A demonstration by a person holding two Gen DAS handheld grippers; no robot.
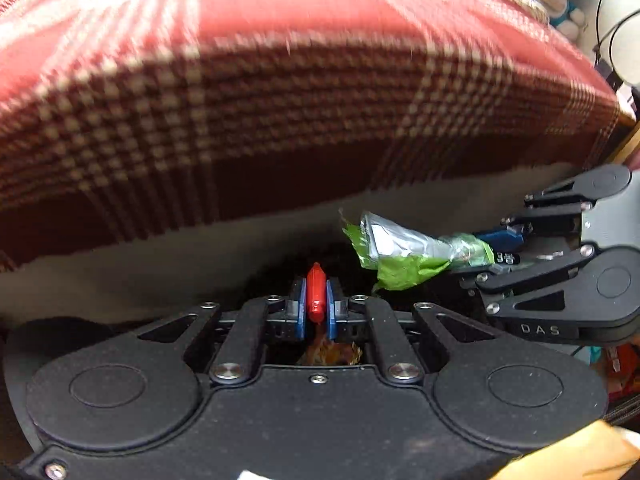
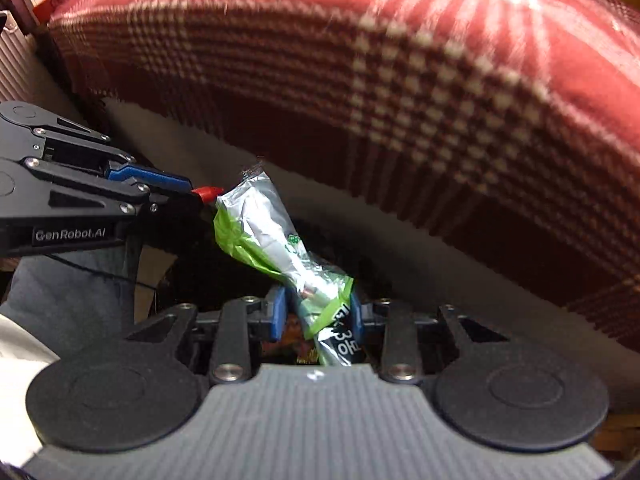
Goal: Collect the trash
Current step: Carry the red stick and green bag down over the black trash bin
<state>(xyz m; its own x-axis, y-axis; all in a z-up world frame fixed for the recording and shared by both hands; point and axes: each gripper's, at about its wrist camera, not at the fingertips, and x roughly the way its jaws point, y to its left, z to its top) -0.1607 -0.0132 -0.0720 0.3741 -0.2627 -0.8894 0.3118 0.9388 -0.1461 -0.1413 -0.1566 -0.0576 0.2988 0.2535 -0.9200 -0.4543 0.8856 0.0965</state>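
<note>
In the left wrist view, the left claw point(image 1: 316, 300) is clamped on a small red piece point(image 1: 315, 294), which stands upright between the two blue pads point(image 1: 301, 310). Under it there is a dark opening with some colourful wrappers point(image 1: 332, 354) inside; what this container is I cannot tell. At the right side the right claw point(image 1: 494, 250) holds a crumpled green and silver wrapper point(image 1: 404, 250). A red checked cloth point(image 1: 280, 100) fills the upper part.

In the right wrist view, the right claw point(image 2: 318, 316) is closed on the green and silver wrapper point(image 2: 280, 240), which sticks out forward and to the left. The left claw point(image 2: 200, 194) comes from the left, and the red piece point(image 2: 208, 194) in its tip is just beside the wrapper's end. The red checked cloth point(image 2: 400, 100) is behind.
</note>
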